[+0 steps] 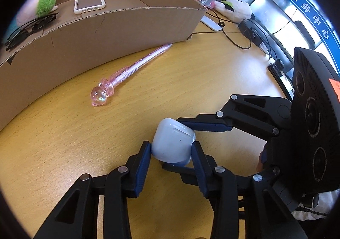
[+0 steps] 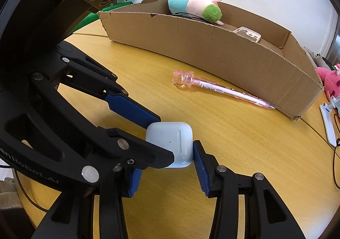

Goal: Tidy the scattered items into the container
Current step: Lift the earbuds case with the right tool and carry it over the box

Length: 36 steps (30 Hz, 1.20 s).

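On the table [image 1: 53, 143], just short of the box [image 1: 85, 33], both grippers meet at the earbud case [image 1: 173, 141]: left gripper [image 1: 172, 152] pinching it, right gripper [image 2: 167, 152] closing around it. The pen [image 1: 129, 69] lies along the box wall.

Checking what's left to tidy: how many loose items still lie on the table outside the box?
2: the earbud case between both grippers' fingers, and the pink pen beside the cardboard box wall. Others may lie out of view.

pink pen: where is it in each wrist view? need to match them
Left wrist: pink pen left of centre, bauble end nearest the camera, tip by the cardboard box.
Right wrist: pink pen right of centre, along the box's front wall.
Shared landmark: white earbud case.
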{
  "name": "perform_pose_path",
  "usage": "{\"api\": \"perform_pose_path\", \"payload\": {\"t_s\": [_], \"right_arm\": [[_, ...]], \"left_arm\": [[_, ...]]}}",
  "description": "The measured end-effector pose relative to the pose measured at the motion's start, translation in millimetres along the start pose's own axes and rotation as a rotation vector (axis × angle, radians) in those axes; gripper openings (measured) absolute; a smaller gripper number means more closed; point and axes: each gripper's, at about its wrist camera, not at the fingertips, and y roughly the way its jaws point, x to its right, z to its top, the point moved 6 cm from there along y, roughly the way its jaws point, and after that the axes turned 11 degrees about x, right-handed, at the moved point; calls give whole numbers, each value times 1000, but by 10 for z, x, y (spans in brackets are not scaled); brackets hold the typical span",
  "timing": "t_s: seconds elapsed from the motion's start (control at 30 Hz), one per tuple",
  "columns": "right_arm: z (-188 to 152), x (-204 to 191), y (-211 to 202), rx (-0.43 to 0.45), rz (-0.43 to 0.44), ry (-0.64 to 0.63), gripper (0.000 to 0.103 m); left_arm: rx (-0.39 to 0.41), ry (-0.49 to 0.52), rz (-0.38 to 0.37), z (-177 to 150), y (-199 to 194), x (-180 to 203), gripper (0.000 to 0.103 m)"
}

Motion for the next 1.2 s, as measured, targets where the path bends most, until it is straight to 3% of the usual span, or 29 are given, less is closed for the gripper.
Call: {"api": "perform_pose_path", "payload": {"t_s": [0.3,0.53,0.77,0.83,0.93,1.2], "right_arm": [[72,-97,-97,44,-45,-53,47],[408,-172,-220,114,-62,-102,47],[1074,-212,-187,175,-50,-159,47],[1285,-219,-182,194,-43,-177,47],[1596,-181,-125,215,-20,-185,47],[2172,-319,35,238,17,-236,47]], "left_arm": [[43,36,32,64,-170,47,38],[120,76,114,280,-519,-21,37],[214,105,196,722,-946,-254,36],[238,124,227,863,-1097,-328,30],[267,135,259,1055,-1285,-453,29],[302,115,308,1407,-1659,-845,28]]}}
